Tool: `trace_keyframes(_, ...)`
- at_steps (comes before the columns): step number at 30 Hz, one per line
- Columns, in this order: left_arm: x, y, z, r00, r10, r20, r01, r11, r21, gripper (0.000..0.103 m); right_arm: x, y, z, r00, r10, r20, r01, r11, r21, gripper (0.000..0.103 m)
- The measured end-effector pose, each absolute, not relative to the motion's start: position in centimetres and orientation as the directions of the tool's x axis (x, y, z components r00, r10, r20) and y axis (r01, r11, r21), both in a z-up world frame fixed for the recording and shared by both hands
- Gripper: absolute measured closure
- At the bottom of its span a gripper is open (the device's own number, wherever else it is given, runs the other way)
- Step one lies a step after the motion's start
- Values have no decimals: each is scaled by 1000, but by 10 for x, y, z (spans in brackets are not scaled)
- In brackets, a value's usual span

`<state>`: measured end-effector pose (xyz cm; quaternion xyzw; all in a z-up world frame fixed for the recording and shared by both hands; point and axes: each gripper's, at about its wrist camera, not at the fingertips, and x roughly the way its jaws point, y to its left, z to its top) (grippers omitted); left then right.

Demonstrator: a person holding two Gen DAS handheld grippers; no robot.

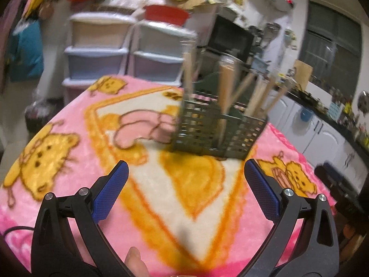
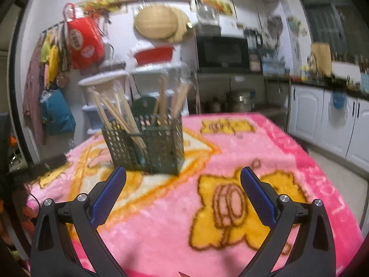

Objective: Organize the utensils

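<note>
Both claws, left [image 1: 185, 169] and right [image 2: 183, 173], hang released and empty; basket [image 2: 147, 147] of upright chopsticks [image 2: 161, 101] stands just beyond, slightly nearer the right.

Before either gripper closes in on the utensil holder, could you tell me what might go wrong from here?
1. The green basket stands on a soft pink blanket and looks light; a nudge could tip it.
2. The wooden utensils splay outward at angles, so the open right gripper or left gripper may knock neighbours while reaching for one.
3. Both views are blurred, so aiming at a thin handle may be unreliable.
</note>
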<state>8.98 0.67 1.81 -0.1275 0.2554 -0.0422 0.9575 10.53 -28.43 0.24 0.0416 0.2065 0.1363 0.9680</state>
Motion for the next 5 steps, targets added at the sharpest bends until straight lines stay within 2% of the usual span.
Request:
trace_keyframes(3, 86, 46, 30, 845, -67, -530, -79, 966, -247, 11, 124, -305, -2, 835, 226, -501, -182, 974, 136, 7)
trace_keyframes(5, 82, 83, 39, 814, 34, -580, -185, 961, -204, 11, 139, -325, -8, 799, 153, -581, -110, 988, 109, 7)
